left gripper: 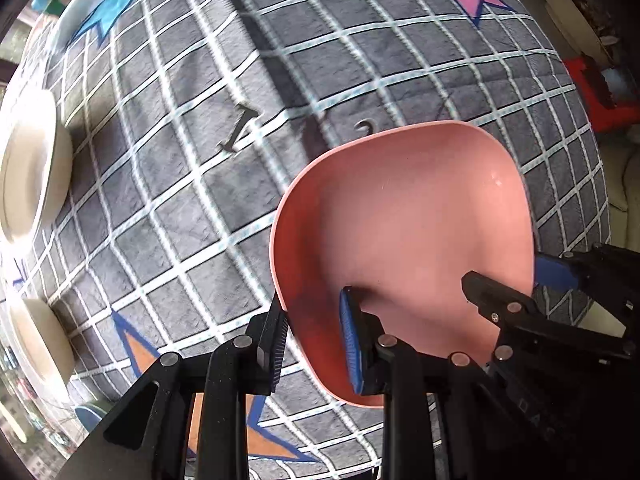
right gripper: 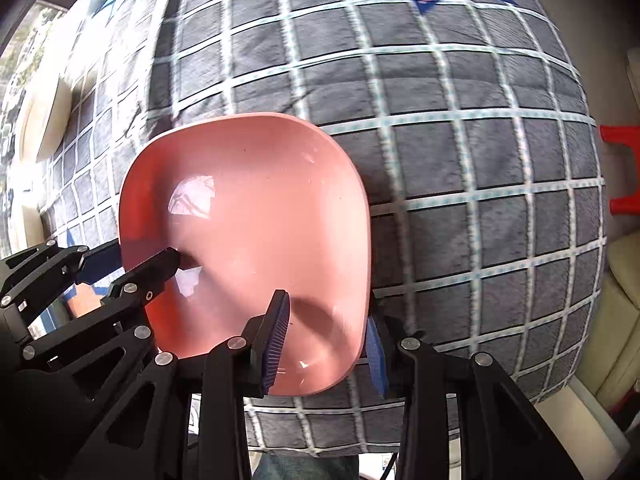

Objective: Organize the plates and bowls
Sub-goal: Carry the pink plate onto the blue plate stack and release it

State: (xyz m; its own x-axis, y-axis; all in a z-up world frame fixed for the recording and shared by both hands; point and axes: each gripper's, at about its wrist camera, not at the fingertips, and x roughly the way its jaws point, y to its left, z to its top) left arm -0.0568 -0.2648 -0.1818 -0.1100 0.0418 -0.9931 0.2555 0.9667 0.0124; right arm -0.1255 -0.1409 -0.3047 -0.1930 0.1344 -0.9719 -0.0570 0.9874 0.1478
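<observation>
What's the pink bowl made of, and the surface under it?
Pink bowl: probably plastic or melamine; thin rim, uniform colour, glossy highlights. Checked cloth: woven or quilted fabric, matte, with creases and soft texture; what lies beneath is hidden.

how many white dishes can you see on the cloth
2, both in the left wrist view: one white dish at the cloth's left edge, another white dish nearer the camera along that edge. More may lie out of view.

Left gripper (left gripper: pixel 316 344): clamped on the near-left rim of the pink bowl (left gripper: pixel 404 240).
Right gripper (right gripper: pixel 328 340): clamped on the bowl's near-right rim.
</observation>
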